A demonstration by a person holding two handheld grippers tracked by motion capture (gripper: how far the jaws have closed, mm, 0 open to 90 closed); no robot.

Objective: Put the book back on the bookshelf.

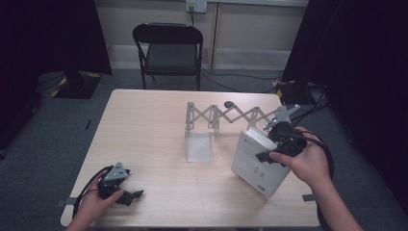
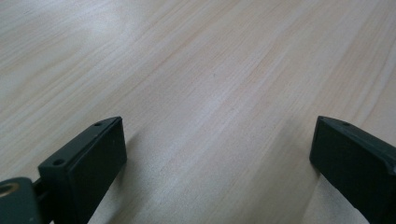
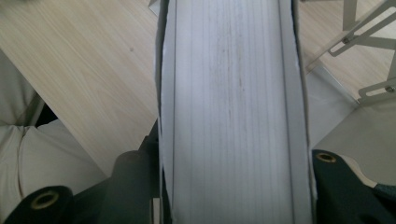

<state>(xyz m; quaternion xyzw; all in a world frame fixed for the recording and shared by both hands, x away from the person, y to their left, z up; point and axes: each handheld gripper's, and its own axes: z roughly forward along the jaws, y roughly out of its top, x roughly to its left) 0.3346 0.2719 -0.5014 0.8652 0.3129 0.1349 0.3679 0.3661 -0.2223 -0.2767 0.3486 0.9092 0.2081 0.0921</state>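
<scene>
High view: a pale wooden table (image 1: 154, 139) carries an expanding metal book rack (image 1: 231, 115), its scissor lattice stretched across the far half with one upright end plate (image 1: 197, 146) standing near the middle; the rack's right end is partly hidden behind the right gripper (image 1: 274, 149) and its cable. That gripper, held in the right hand (image 1: 305, 161), clasps a thick white book (image 1: 257, 161) that stands tilted on the table just in front of the rack's right end; the print on its cover is too small to read. The left gripper (image 1: 132, 195) rests near the table's front left corner, well apart from book and rack, the left hand (image 1: 98, 202) partly cut off by the bottom edge. A black folding chair (image 1: 169, 50) stands beyond the table. Left gripper view: the two black jaws stand spread wide over bare wood grain, nothing between them; both are cut off by the frame. Right gripper view: the jaws pinch the book, its page block running up the centre between its covers; the jaw tips are hidden behind the covers. Pieces of the rack lattice (image 3: 364, 42) show at upper right, and light cloth, blurred, at lower left.
</scene>
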